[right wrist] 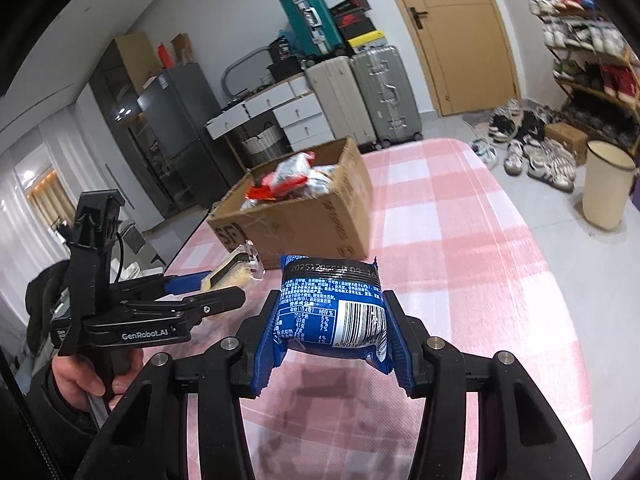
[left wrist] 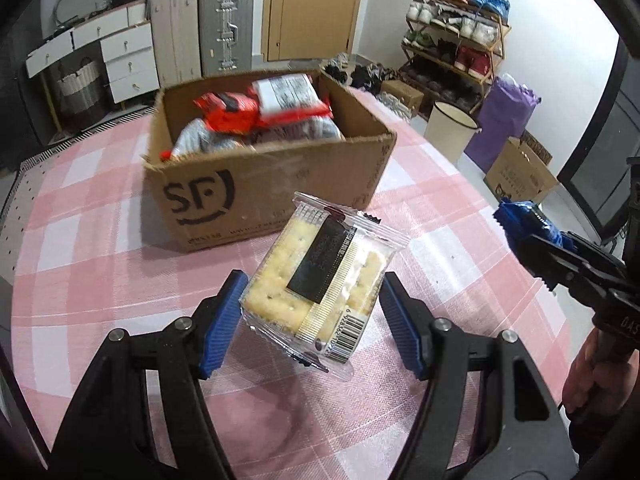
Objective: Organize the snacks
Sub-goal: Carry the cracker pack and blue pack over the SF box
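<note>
My left gripper point(left wrist: 310, 308) is shut on a clear cracker packet point(left wrist: 320, 276) with a black label and holds it above the pink checked table point(left wrist: 100, 248), just short of the cardboard box point(left wrist: 264, 184). The box holds several red and silver snack bags point(left wrist: 264, 114). My right gripper point(right wrist: 330, 328) is shut on a blue snack packet point(right wrist: 334, 306) with a barcode, held above the table. In the left wrist view the right gripper point(left wrist: 516, 232) and its blue packet point(left wrist: 524, 220) sit at the right edge. In the right wrist view the left gripper point(right wrist: 224, 284) is left of mine, near the box point(right wrist: 304, 216).
Beyond the table stand suitcases point(left wrist: 224, 28), white drawers point(left wrist: 124, 56), a shoe rack point(left wrist: 460, 36), a cream bin point(left wrist: 450, 128), a purple bag point(left wrist: 504, 120) and a floor carton point(left wrist: 520, 172). Shoes point(right wrist: 532, 152) lie on the floor by the door.
</note>
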